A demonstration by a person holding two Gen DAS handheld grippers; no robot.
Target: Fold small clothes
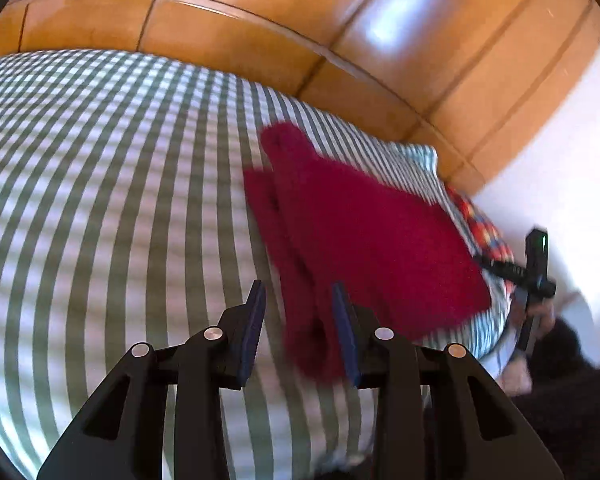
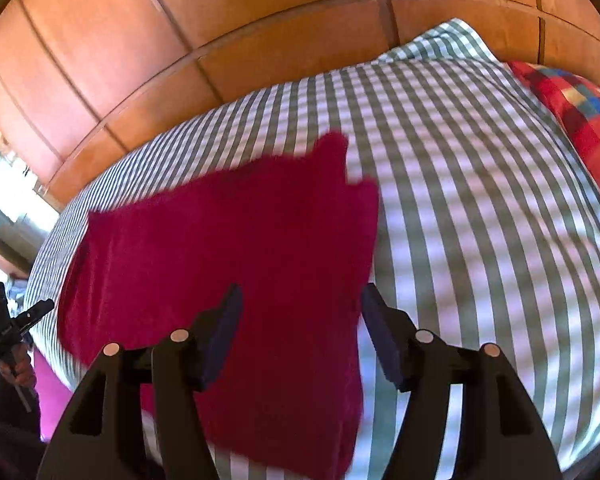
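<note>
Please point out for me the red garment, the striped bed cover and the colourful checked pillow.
red garment [image 2: 236, 248]: right wrist view, middle of its flat body.
striped bed cover [image 1: 100, 184]: left wrist view, bare stretch left of the garment.
colourful checked pillow [image 2: 580, 120]: right wrist view, its upper face.

- The left gripper [image 1: 300, 300] has its jaws apart, with nothing squeezed.
- A red cloth [image 1: 364, 232] lies on the striped bed [image 1: 100, 180], blurry.
- The right gripper [image 1: 534, 276] shows far right.
</note>
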